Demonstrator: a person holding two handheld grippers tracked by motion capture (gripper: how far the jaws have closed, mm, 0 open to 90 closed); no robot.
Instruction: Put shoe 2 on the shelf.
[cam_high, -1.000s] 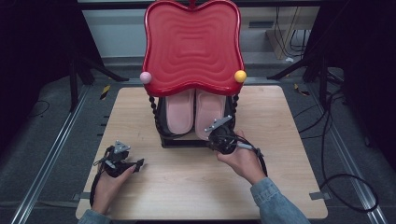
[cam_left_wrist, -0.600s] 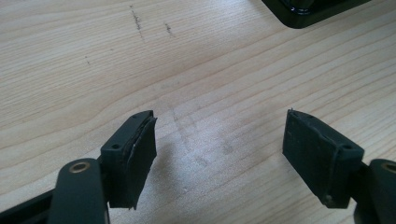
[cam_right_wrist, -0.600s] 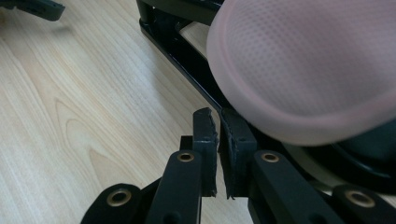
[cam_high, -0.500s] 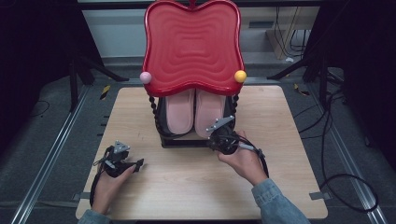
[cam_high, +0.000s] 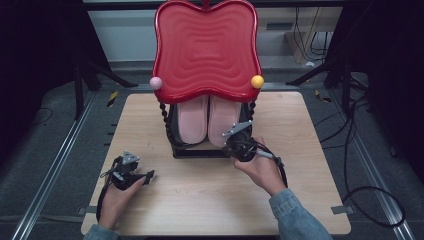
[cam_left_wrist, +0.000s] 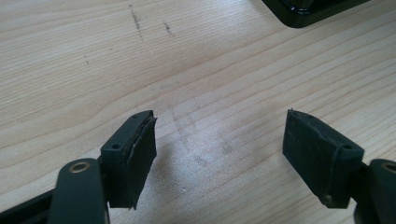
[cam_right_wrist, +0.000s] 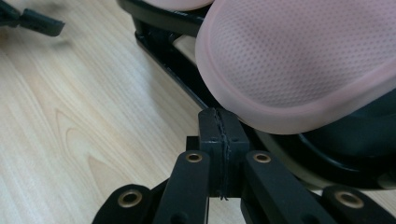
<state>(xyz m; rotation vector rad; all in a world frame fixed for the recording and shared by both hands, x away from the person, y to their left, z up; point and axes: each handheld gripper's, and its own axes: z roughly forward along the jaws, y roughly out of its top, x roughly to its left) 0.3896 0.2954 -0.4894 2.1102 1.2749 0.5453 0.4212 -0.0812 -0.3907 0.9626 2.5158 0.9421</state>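
Note:
A pair of pink mesh slippers (cam_high: 207, 120) lies on the lower shelf of a black rack (cam_high: 200, 151) under a red wavy top (cam_high: 206, 50). My right gripper (cam_high: 231, 143) is at the toe of the right slipper (cam_right_wrist: 299, 60). In the right gripper view its pads (cam_right_wrist: 223, 135) are pressed together just under that toe's rim, having just closed the last bit with nothing between them. My left gripper (cam_high: 145, 177) rests low over the table at the front left. Its jaws stand open (cam_left_wrist: 219, 126) over bare wood.
The wooden table (cam_high: 310, 130) bears the rack at its back middle. A pink ball (cam_high: 156, 83) and a yellow ball (cam_high: 257, 81) sit on the red top's front corners. The rack's black base corner (cam_left_wrist: 308, 9) lies ahead of the left gripper. Cables run on the floor to the right.

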